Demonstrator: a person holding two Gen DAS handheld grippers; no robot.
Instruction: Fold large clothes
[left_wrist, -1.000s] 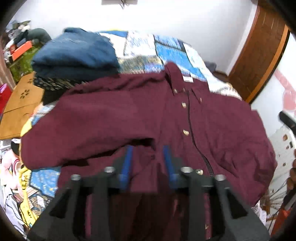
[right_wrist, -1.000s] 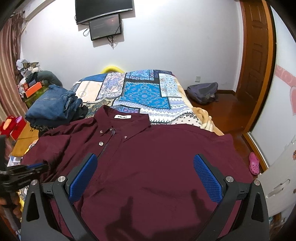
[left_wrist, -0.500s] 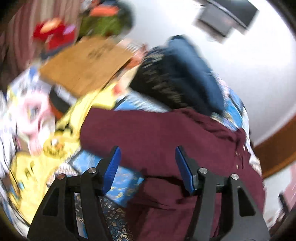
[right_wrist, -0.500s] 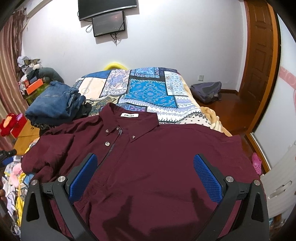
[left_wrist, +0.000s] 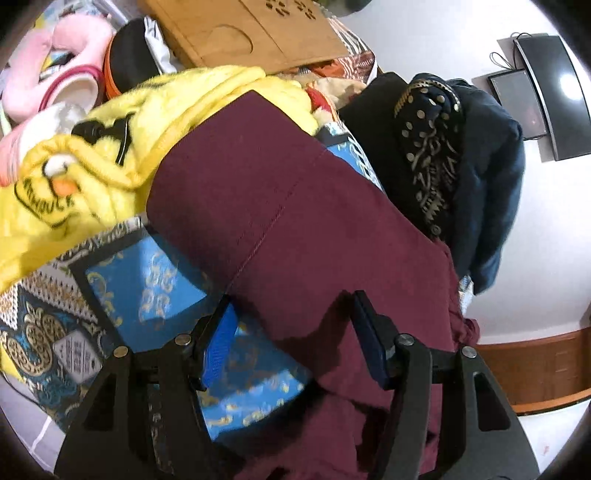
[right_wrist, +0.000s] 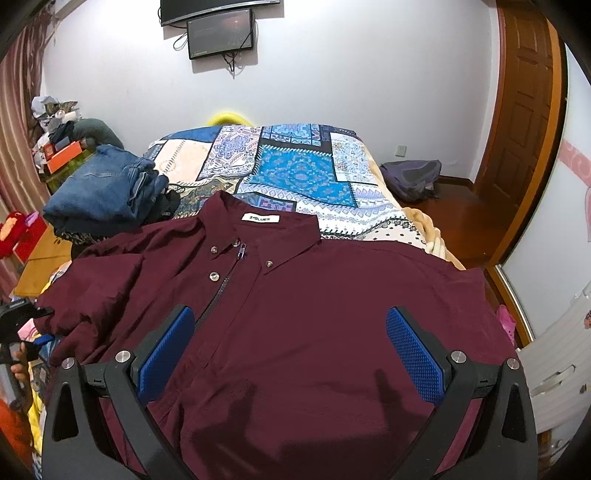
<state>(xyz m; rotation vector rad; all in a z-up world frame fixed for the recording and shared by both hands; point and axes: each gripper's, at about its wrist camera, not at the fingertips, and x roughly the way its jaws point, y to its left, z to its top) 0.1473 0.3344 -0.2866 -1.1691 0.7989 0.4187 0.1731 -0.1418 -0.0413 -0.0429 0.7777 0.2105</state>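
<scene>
Shirt (right_wrist: 295, 314), maroon w/ zip placket & button-down collar, lies face up, spread flat across the near end of the bed (right_wrist: 295, 173), collar toward the headboard end. No fold visible in the body yet, so task looks barely begun: both sleeves, both sides & the bottom-up fold all still to do.

Left tongs (left_wrist: 291, 339) sit at the bed's left edge, over the short sleeve (left_wrist: 277, 192), which lies flat pointing at a yellow plush blanket (left_wrist: 110, 140). Jaws half spread & have just been closing a bit; sleeve cloth lies betw. them, but pads don't seem to press it, so no grip yet. Likely next: pinch the sleeve & bring it in over the chest.

Right tongs (right_wrist: 291, 354) hover over the shirt front, jaws spread wide, holding nothing.

Folded jeans (right_wrist: 103, 188) are stacked at the bed's left edge, beside the shirt's shoulder.
</scene>
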